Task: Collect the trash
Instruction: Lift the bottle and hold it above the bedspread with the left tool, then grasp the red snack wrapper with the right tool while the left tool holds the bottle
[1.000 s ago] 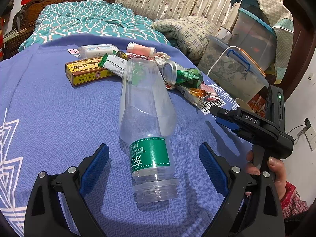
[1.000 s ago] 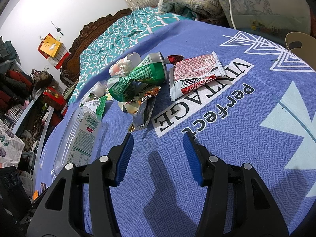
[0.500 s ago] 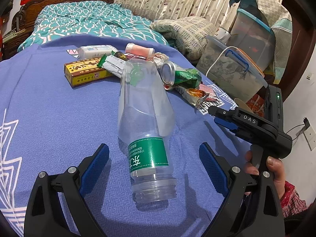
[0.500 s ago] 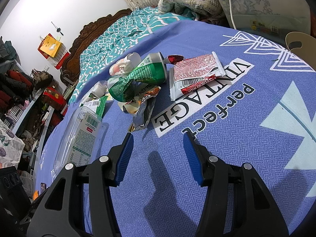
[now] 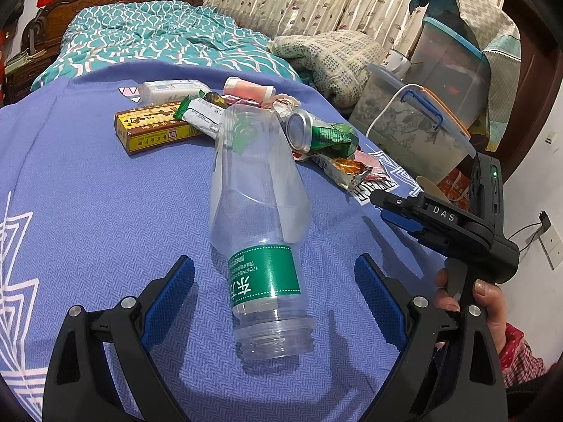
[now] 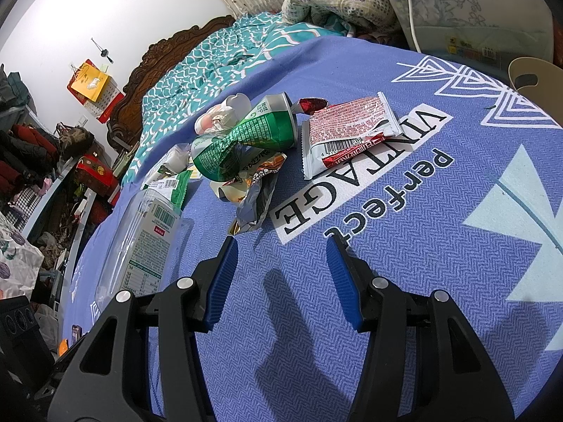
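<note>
An empty clear plastic bottle (image 5: pixel 260 232) with a green label lies on the blue cloth (image 5: pixel 88 211), its uncapped mouth toward me. My left gripper (image 5: pixel 274 274) is open, its blue pads on either side of the bottle's lower part without touching it. Behind the bottle lies a heap of trash: a crushed green can (image 5: pixel 316 133), a yellow box (image 5: pixel 155 130), snack wrappers (image 5: pixel 348 172). My right gripper (image 6: pixel 279 246) stands open over bare cloth, nothing between its fingers. Just ahead of it lie a foil wrapper (image 6: pixel 257 200), the crushed can (image 6: pixel 246 144) and a red-and-white wrapper (image 6: pixel 348 133).
The right gripper (image 5: pixel 436 218) and the hand holding it show at the right of the left wrist view. Clear storage bins (image 5: pixel 411 130) and a folded blanket (image 5: pixel 330 59) stand past the cloth's far right edge. A bed with a teal cover (image 5: pixel 158 38) lies behind.
</note>
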